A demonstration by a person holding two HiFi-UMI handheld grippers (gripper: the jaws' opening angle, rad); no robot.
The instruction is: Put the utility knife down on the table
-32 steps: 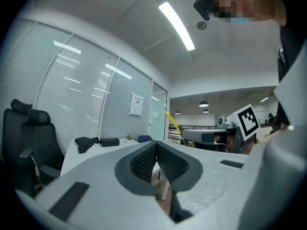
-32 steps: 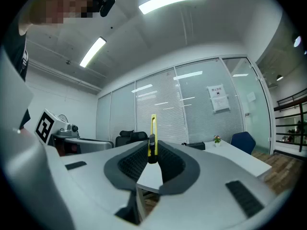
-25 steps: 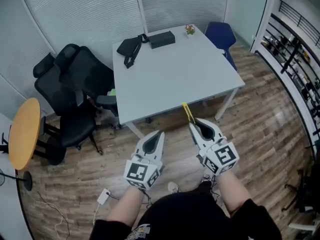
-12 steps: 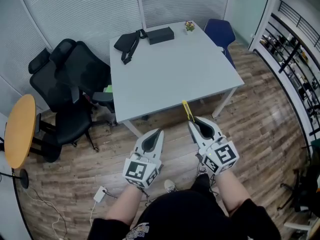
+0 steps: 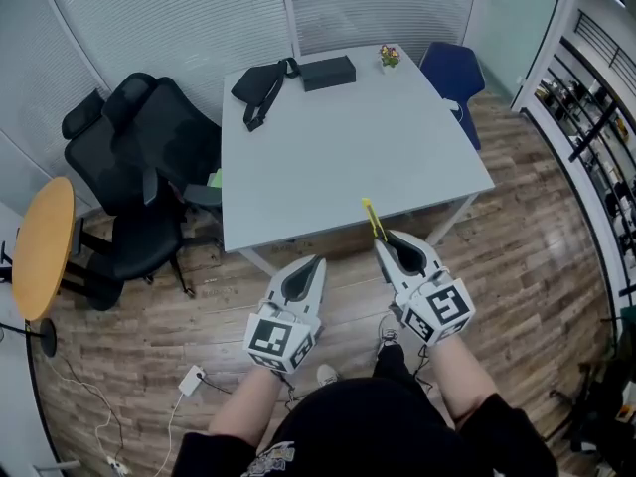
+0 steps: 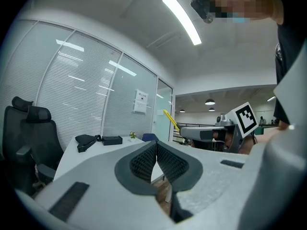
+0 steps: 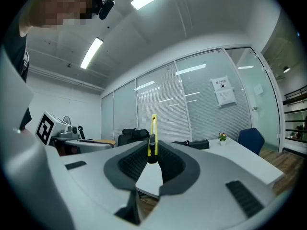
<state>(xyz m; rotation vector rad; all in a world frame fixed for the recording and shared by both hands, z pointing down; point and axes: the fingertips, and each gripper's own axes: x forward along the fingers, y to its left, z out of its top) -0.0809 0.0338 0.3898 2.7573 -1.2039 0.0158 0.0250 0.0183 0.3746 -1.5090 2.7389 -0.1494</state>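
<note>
Right gripper [image 5: 384,250] pinched the knife [image 5: 373,221] by its base, just short of the table [image 5: 338,157], left gripper [image 5: 316,264] closed on nothing, and that narrow pinch risked a floor drop.

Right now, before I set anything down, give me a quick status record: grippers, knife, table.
left gripper: shut, nothing between its jaws
right gripper: shut on utility knife
knife state: yellow, sticks out past the jaws, not yet down
table: white, ahead of both grippers
at table's far end: black bag, black box, small plant
</note>
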